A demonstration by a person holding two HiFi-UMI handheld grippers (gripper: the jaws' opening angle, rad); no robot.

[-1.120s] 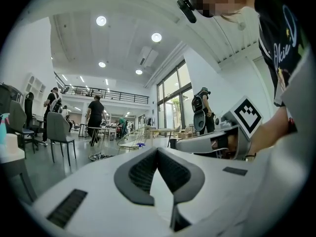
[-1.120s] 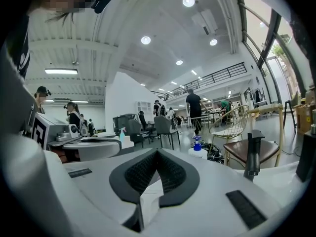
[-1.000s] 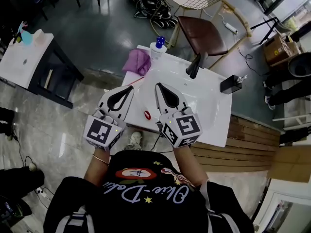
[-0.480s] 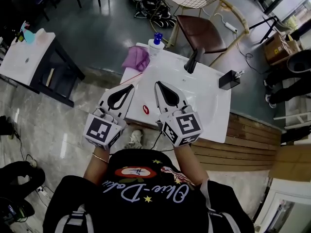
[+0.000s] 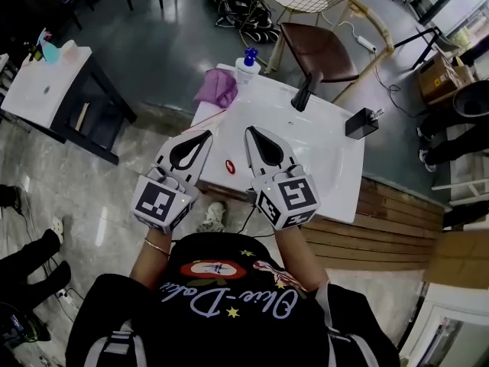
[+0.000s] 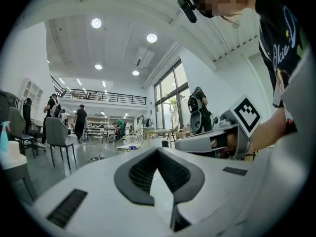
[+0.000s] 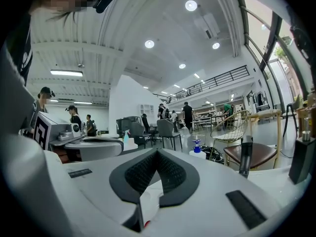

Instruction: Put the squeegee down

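A small red oval object (image 5: 230,166) lies on the front left rim of the white sink (image 5: 336,182); whether it is the squeegee is too small to tell. My left gripper (image 5: 207,134) and right gripper (image 5: 248,133) hang side by side above that front rim, on either side of the red object and apart from it. Both point level toward the basin. The left gripper view shows the left gripper (image 6: 158,150) with jaws closed tip to tip on nothing. The right gripper (image 7: 158,151) is likewise shut and empty, with a speck of the red object (image 7: 146,224) below it.
On the sink's far edge are a purple cloth (image 5: 218,90), a blue-capped bottle (image 5: 246,66), a black faucet (image 5: 306,94) and a black box (image 5: 361,122). A brown-seated chair (image 5: 321,48) stands behind, a white side table (image 5: 46,90) at left. People stand in the room beyond.
Both grippers have drawn back a little from the sink, still side by side and shut. The red object lies where it was.
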